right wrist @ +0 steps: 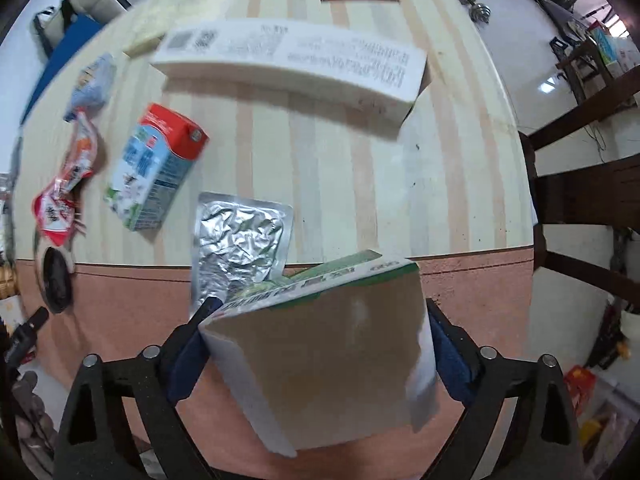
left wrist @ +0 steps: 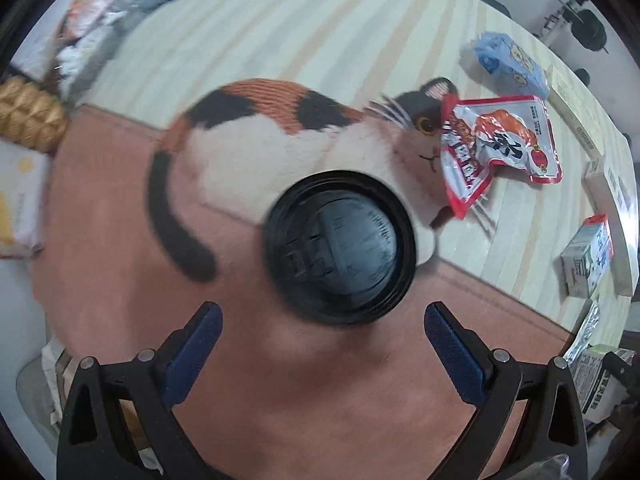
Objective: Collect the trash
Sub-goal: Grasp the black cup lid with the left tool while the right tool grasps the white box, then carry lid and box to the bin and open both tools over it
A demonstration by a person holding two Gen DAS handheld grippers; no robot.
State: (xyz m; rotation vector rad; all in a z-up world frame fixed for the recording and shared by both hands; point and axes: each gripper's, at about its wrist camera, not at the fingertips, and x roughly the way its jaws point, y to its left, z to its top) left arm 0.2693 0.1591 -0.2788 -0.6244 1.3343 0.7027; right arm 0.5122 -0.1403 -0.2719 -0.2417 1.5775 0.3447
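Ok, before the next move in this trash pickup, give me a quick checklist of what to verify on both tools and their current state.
1. Left tool open: ok, its blue pads are spread apart with nothing between them.
2. Round black plastic lid lined up ahead of the left tool: ok, centred just beyond the fingertips, untouched.
3. Right tool gripping the green and white cardboard box: ok, the box sits between both pads.
4. Grip security on that box: cannot tell, the frame is blurred.
5. Remaining trash visible: ok, crumpled silver foil pouch, red-topped milk carton, red snack wrapper.
6. Bin location: cannot tell, none in view.
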